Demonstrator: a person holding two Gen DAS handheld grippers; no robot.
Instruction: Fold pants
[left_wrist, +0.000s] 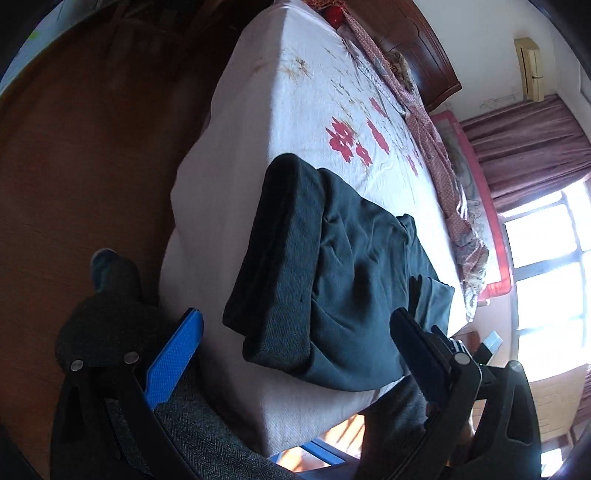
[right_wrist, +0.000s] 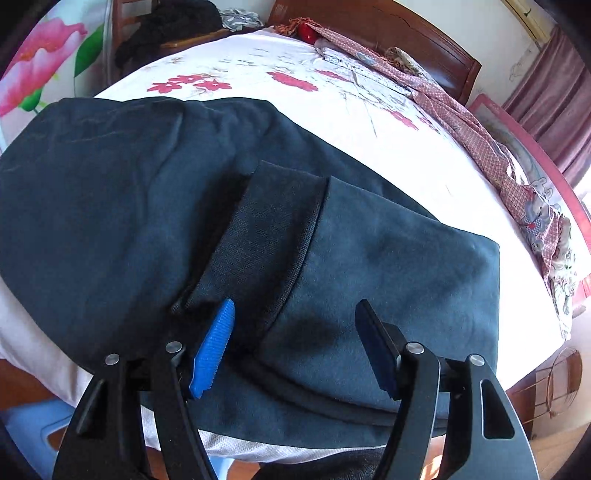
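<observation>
The left gripper (left_wrist: 295, 339) is hovering with its jaws spread wide, the dark pants (left_wrist: 332, 266) lying folded on the bed (left_wrist: 295, 92) toward its 12 o'clock. The right gripper (right_wrist: 295, 328) is hanging over the pants (right_wrist: 369, 266) with jaws apart, pinching nothing.

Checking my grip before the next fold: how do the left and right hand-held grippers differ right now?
The left hand-held gripper stands wide open, back at the bed's edge, its fingers either side of the pants' ribbed end. The right hand-held gripper is narrower and sits directly over the folded pants. Both are open, gripping nothing.
</observation>
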